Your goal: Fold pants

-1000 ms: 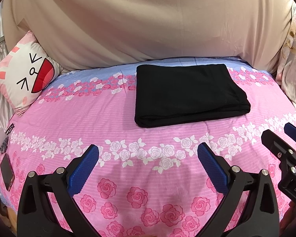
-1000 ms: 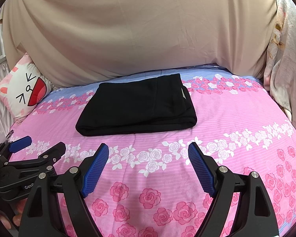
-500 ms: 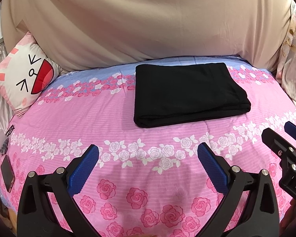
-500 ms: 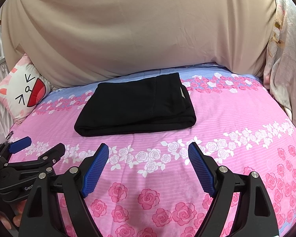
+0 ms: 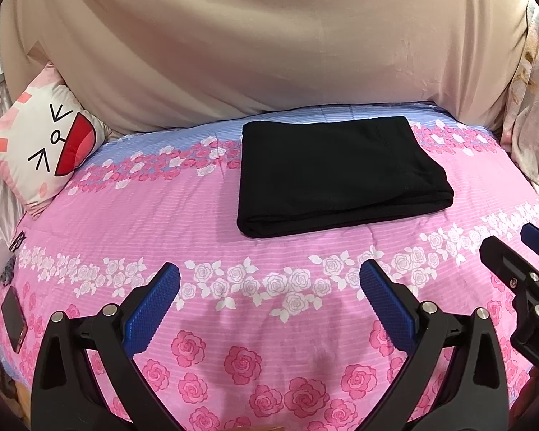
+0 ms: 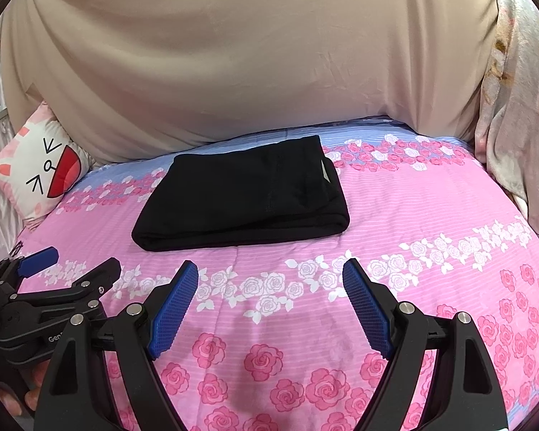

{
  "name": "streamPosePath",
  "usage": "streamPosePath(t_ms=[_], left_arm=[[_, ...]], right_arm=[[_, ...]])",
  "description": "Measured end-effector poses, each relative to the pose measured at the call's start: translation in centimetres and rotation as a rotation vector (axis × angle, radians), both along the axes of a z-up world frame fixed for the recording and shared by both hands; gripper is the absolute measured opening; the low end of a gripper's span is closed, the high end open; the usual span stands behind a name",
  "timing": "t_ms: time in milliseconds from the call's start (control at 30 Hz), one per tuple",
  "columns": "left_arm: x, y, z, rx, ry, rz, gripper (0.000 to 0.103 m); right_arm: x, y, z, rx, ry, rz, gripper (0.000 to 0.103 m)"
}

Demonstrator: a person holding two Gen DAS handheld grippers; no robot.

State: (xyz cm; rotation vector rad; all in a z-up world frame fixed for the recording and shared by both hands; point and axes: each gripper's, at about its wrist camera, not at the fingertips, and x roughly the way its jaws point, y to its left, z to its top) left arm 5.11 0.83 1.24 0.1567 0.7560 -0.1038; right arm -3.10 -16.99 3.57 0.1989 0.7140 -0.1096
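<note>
The black pants (image 5: 337, 176) lie folded into a neat rectangle on the pink rose bedspread (image 5: 161, 215), towards the far side of the bed. They also show in the right wrist view (image 6: 244, 201). My left gripper (image 5: 269, 280) is open and empty, held above the near part of the bed, well short of the pants. My right gripper (image 6: 271, 280) is open and empty too, beside the left one. The right gripper shows at the right edge of the left wrist view (image 5: 521, 251), and the left gripper at the left edge of the right wrist view (image 6: 68, 265).
A cartoon-face pillow (image 5: 39, 151) leans at the far left. A beige sheet (image 5: 269, 46) hangs behind the bed. A floral blanket (image 6: 517, 125) lies at the right. A phone (image 5: 13, 319) lies at the bed's left edge.
Both grippers have drawn back and risen slightly; the pants sit a little higher in both views. Nothing was taken hold of or let go.
</note>
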Motion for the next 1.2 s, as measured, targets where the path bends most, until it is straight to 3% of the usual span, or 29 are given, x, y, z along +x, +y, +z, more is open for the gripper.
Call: streamPosePath(t_ms=[1200], left_arm=[[0.1,0.7,-0.1,-0.007,0.0,0.005,0.098]], right_arm=[[0.3,2.1,0.3,-0.019,-0.002,0.038,0.08]])
